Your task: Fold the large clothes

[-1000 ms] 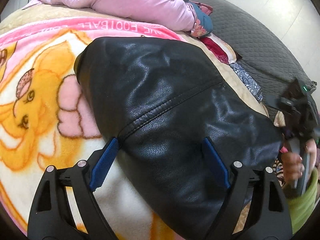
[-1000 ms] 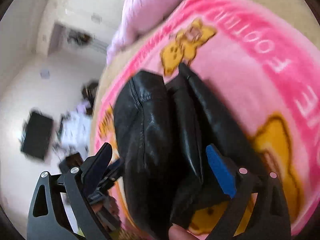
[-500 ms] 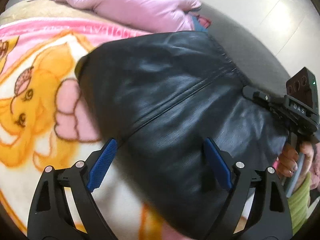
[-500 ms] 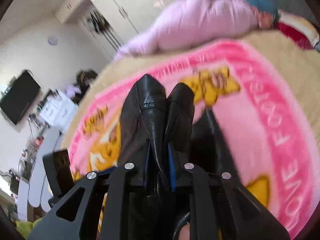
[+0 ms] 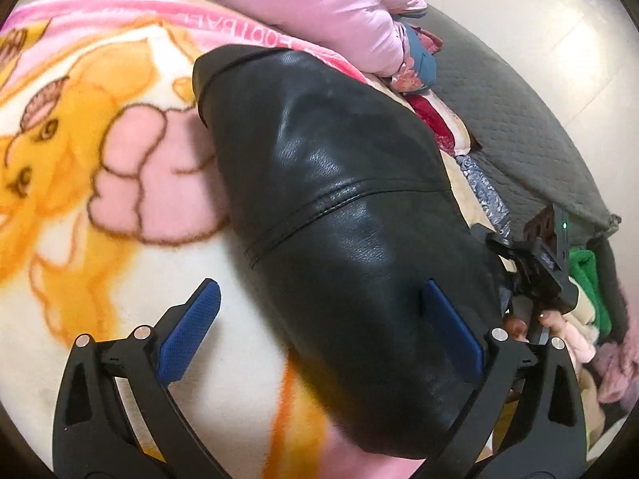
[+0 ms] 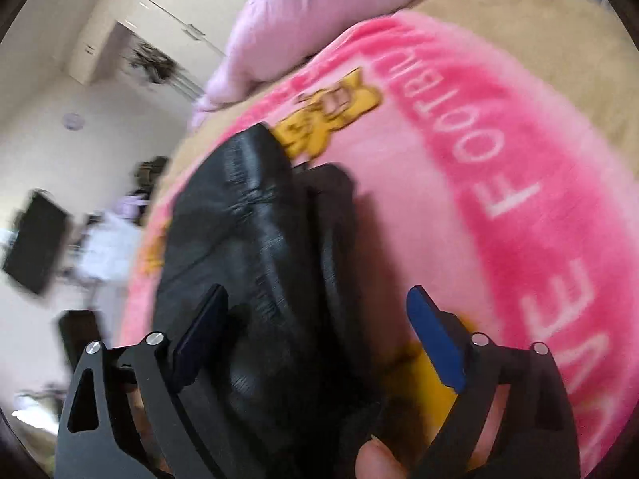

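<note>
A black leather garment [image 5: 339,207] lies folded in a thick bundle on a pink and cream cartoon blanket [image 5: 100,159]. My left gripper [image 5: 319,331] is open just above its near end, with one blue pad over the leather and one over the blanket. In the right wrist view the same garment [image 6: 255,263] shows as stacked black layers. My right gripper [image 6: 315,339] is open with its fingers spread around the near end of the bundle. The right gripper's body also shows in the left wrist view [image 5: 539,267], at the garment's right edge.
A pink padded jacket [image 5: 303,4] lies along the far edge of the blanket. A grey quilted cover [image 5: 511,119] and a heap of mixed clothes [image 5: 591,319] sit to the right. The room with a black screen [image 6: 36,243] is off to the left.
My right gripper was shut on the leather fold half a second ago and has opened and let it go. The garment has settled flat and narrower. The left gripper stayed open.
</note>
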`<state>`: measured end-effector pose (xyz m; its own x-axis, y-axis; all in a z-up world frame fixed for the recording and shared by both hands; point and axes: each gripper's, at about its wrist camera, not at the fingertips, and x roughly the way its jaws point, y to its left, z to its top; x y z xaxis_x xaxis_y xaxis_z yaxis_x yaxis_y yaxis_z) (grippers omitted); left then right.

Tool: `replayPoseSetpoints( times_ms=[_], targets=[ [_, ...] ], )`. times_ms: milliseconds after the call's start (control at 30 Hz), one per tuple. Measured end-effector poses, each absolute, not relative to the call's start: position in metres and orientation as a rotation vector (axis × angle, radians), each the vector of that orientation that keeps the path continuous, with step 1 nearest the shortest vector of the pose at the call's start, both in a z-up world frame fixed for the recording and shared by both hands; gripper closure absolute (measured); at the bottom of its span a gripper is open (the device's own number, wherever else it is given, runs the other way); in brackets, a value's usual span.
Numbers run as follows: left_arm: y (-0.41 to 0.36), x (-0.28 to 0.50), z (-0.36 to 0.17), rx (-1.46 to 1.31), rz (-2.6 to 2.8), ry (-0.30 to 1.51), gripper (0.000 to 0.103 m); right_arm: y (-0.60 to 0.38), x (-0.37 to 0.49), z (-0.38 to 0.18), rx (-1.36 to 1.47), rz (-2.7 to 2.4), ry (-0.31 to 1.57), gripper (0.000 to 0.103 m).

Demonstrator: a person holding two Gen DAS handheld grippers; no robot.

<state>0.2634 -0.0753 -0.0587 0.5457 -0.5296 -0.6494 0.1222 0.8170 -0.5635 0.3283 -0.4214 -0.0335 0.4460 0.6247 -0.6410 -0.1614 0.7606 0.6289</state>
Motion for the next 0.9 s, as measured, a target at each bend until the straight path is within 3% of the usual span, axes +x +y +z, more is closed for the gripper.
replayPoseSetpoints(
  times_ms=[167,367,900],
  targets=[
    [-0.078,0.268,-0.058,-0.511,-0.404,0.947,0.008,-0.410,0.330,-0.024,0.531,0.642,1.016,0.007],
    [-0.084,0.276,-0.061,-0.503,-0.422,0.978,0.008,-0.381,0.346,-0.050,0.407,0.564,1.189,0.005],
    [-0.023,0.309,-0.042,-0.445,-0.343,0.975,0.009,-0.266,0.321,-0.056,0.447,0.598,1.181,0.004]
  ],
)
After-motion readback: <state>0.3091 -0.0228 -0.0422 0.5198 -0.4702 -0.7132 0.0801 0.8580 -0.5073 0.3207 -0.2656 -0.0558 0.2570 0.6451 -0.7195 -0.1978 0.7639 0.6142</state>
